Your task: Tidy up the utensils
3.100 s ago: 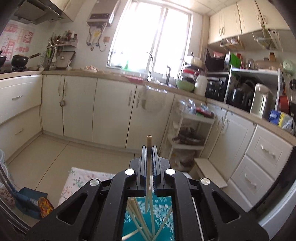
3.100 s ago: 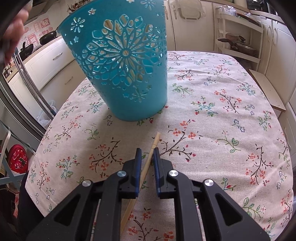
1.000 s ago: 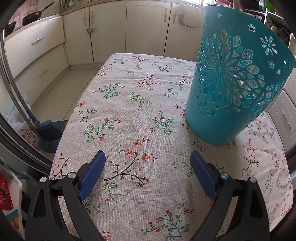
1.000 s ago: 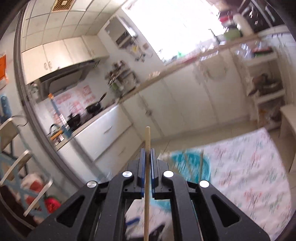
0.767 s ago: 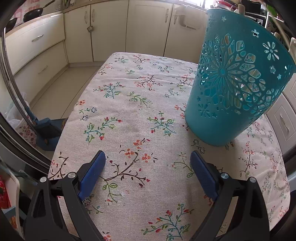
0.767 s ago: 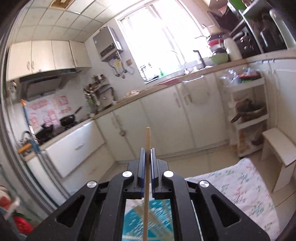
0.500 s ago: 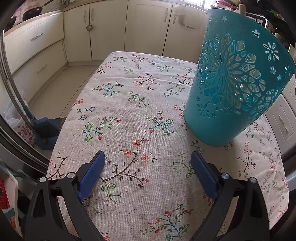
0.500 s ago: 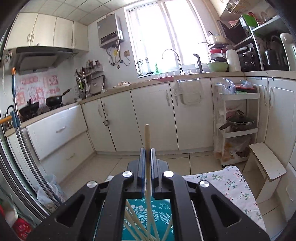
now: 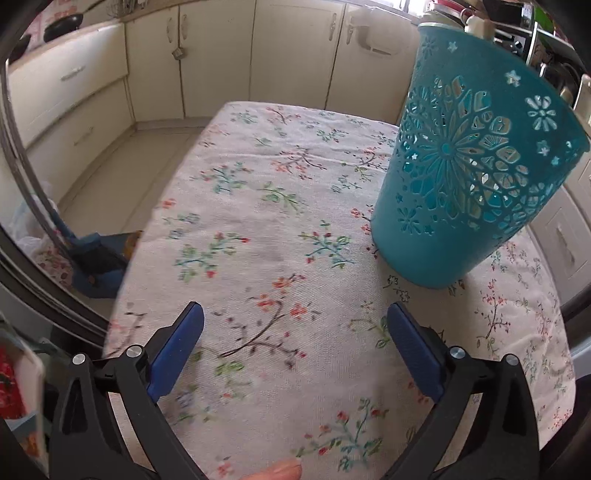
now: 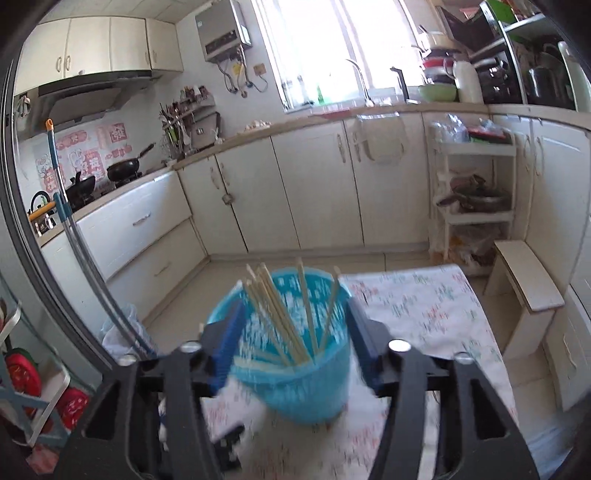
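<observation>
While the left gripper [image 9: 293, 345] hangs wide and empty over the floral table [image 9: 258, 229], the right gripper [image 10: 295, 332] has just been opening, nothing pressed between its pads, above the teal basket [image 10: 295, 376] where the chopsticks [image 10: 280, 325] stand leaning.

1. Home kitchen, lived-in and cluttered.
2. Cream base cabinets [image 10: 314, 192] run along the far wall under a long countertop [image 10: 369, 110]; wall cupboards [image 10: 96, 48] upper left.
3. Range hood [image 10: 85, 92] far left, above a black wok [image 10: 125, 168] and a kettle [image 10: 40, 203] on the stove.
4. Sink faucet [image 10: 360, 83] under a bright window [image 10: 332, 48]; gas water heater [image 10: 223, 29] beside it.
5. Right side: shelf rack [image 10: 474, 184] with pots, dishes stacked on the counter.
6. Near: table under a floral tablecloth [image 9: 280, 229].
</observation>
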A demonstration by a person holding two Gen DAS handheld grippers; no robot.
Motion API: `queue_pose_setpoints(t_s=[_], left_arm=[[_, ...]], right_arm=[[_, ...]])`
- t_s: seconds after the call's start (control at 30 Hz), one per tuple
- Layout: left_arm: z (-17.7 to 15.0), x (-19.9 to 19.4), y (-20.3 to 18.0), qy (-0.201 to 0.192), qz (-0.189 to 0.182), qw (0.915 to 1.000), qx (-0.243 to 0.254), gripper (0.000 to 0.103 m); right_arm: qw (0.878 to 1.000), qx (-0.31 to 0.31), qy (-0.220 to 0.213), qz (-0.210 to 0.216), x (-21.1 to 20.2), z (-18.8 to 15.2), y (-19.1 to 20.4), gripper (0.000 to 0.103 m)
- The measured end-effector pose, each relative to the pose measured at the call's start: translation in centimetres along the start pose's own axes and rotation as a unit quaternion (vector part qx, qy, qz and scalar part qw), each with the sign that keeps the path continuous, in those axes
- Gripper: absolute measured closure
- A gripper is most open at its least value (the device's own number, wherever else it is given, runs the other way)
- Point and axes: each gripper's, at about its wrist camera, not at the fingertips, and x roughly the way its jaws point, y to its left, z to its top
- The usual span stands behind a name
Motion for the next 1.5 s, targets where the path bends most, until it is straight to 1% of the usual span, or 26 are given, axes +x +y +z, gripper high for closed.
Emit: queue_pose_setpoints(t_s=[0.03, 0.07, 0.13, 0.2, 0.23, 0.33, 0.37, 0.5, 0.6, 0.7, 0.73, 0.8, 0.87, 1.0, 1.13, 1.3, 1.5], left_arm=[[-0.1, -1.2, -0.1, -0.009, 0.011, 0.9999, 0.008, 0.008], [-0.2, -2.4, -0.2, -0.019, 0.014, 0.9996, 0.014, 0.008], [-0.4, -5.5, -0.5, -0.043, 0.016, 0.9986, 0.025, 0.007], [-0.4, -8.5, -0.8, -0.060, 0.019, 0.9976, 0.031, 0.007], [-0.4, -10.2, -0.8, -0.067, 0.014, 0.9972, 0.030, 0.007], [-0.4, -14.7, -0.6, -0.086, -0.003, 0.9961, 0.021, 0.007], [-0.6, -15.9, -0.5, -0.091, -0.002, 0.9957, 0.020, 0.007], [-1.2, -21.1, -0.7, -0.110, 0.037, 0.9928, 0.029, 0.007], [-2.1, -24.7, -0.6, -0.117, 0.038, 0.9919, 0.033, 0.007], [-3.3, -27.1, -0.7, -0.109, 0.034, 0.9923, 0.048, 0.007], [-4.1, -27.9, -0.7, -0.111, 0.039, 0.9916, 0.054, 0.007], [-5.2, -28.8, -0.7, -0.115, 0.059, 0.9899, 0.059, 0.007], [-6.2, -29.8, -0.4, -0.118, 0.069, 0.9892, 0.053, 0.007], [-7.9, -31.3, 0.3, -0.117, 0.062, 0.9907, 0.033, 0.007], [-9.3, -32.5, 0.1, -0.122, 0.054, 0.9906, 0.032, 0.007], [-10.5, -32.5, 0.0, -0.123, 0.054, 0.9907, 0.020, 0.007], [-11.7, -33.0, 0.2, -0.135, 0.063, 0.9888, 0.009, 0.007]], right_arm=[[1.000, -0.001, 0.010, -0.005, -1.6, -0.8, 0.0, 0.029], [1.000, -0.001, 0.014, -0.007, -2.4, -1.2, 0.0, 0.026], [1.000, 0.003, 0.023, -0.011, -4.8, -2.5, 0.2, 0.016], [0.999, 0.016, 0.030, -0.009, -7.1, -3.6, 0.6, 0.012], [0.999, 0.022, 0.031, -0.006, -8.0, -4.0, 0.9, 0.011], [0.999, 0.028, 0.029, -0.002, -10.7, -4.4, 2.3, 0.007], [0.999, 0.027, 0.028, -0.003, -11.4, -4.4, 2.8, 0.007], [1.000, 0.017, 0.025, 0.008, -14.2, -4.3, 5.1, 0.007], [1.000, 0.009, 0.003, 0.007, -16.3, -4.9, 6.3, 0.007], [1.000, 0.023, -0.008, -0.009, -17.8, -6.6, 6.8, 0.007], [0.999, 0.027, -0.009, -0.017, -18.2, -7.5, 6.9, 0.007], [0.999, 0.028, -0.012, -0.032, -18.6, -8.7, 7.1, 0.007], [0.999, 0.024, -0.007, -0.044, -18.8, -9.9, 7.3, 0.007], [0.998, 0.035, 0.003, -0.051, -18.7, -10.2, 7.1, 0.007], [0.999, 0.013, -0.020, -0.047, -19.7, -10.3, 8.3, 0.007], [0.998, -0.003, -0.042, -0.047, -20.7, -10.7, 9.0, 0.007], [0.998, -0.003, -0.051, -0.046, -21.1, -10.8, 9.1, 0.007]])
